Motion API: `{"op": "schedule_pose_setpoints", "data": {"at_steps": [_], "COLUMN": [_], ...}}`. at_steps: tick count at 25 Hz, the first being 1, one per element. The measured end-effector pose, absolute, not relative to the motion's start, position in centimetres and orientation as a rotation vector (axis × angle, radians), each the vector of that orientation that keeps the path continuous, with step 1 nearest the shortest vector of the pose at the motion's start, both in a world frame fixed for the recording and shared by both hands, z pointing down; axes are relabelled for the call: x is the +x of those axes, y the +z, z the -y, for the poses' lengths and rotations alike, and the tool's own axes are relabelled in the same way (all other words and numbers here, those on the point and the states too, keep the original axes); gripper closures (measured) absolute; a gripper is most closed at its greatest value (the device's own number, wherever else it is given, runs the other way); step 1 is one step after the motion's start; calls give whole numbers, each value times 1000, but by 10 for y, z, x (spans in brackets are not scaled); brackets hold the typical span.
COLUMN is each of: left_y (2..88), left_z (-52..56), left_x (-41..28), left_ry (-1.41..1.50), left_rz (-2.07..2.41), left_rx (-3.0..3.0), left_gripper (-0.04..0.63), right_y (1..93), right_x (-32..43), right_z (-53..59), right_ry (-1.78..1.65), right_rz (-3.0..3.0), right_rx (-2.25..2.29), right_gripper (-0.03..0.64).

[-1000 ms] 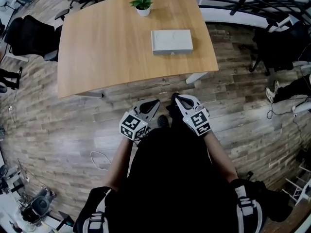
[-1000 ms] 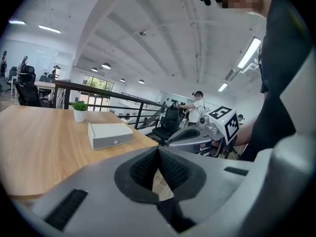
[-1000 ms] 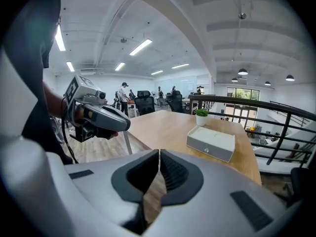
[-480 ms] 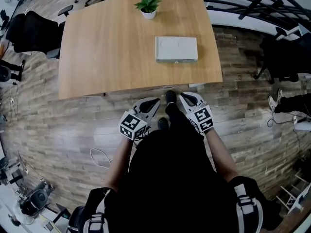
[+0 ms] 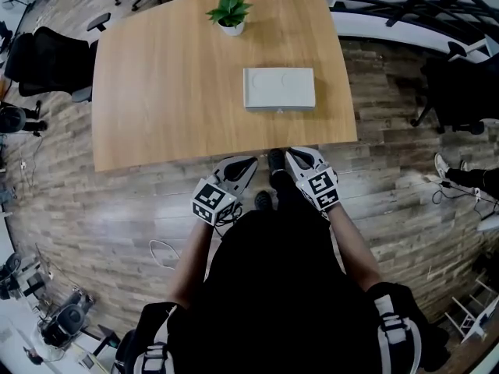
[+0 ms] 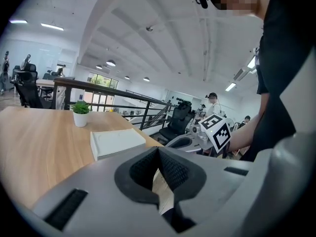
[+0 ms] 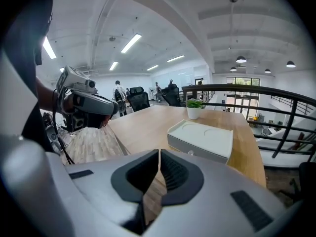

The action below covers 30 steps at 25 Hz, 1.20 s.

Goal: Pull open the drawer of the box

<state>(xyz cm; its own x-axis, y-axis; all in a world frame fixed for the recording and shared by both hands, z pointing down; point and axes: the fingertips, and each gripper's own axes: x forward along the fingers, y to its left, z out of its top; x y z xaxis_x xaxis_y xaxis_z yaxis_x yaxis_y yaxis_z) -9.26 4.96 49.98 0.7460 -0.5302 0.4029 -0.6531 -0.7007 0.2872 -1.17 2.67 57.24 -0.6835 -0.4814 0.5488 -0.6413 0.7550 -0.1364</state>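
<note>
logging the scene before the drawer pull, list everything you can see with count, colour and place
table: one, light wood, centre of head view
box: one, pale grey-white, on the table right of centre, drawer shut
potted plant: one, green in white pot, table's far edge
office chair: one clear, black, left of table
railing: one, black, beyond the table
floor: grey-brown planks, all around
left gripper: one, grey-white, jaws together, empty
right gripper: one, grey-white, jaws together, empty
</note>
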Motion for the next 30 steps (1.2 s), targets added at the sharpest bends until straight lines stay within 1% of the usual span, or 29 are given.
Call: {"op": "schedule_pose_setpoints", "data": {"at_steps": [8, 15, 23, 30], "left_y": [485, 481, 482, 488], "left_z": [-13, 18, 50, 59], "left_x": [-76, -94, -95, -100], "left_ry": [445, 444, 435, 413], "left_rz": [919, 999, 1079, 1130], "left_rx": [2565, 2541, 2505, 2472], "left_gripper": [574, 574, 573, 573], "right_y": [602, 609, 638, 674], "right_x": [-9, -36, -32, -28], "right_z": [10, 38, 59, 69], "right_ry": [468, 452, 557, 498], "right_rz": [2446, 2485, 2439, 2354], "right_rx": [815, 690, 586, 516], "right_gripper": [591, 590, 589, 589]}}
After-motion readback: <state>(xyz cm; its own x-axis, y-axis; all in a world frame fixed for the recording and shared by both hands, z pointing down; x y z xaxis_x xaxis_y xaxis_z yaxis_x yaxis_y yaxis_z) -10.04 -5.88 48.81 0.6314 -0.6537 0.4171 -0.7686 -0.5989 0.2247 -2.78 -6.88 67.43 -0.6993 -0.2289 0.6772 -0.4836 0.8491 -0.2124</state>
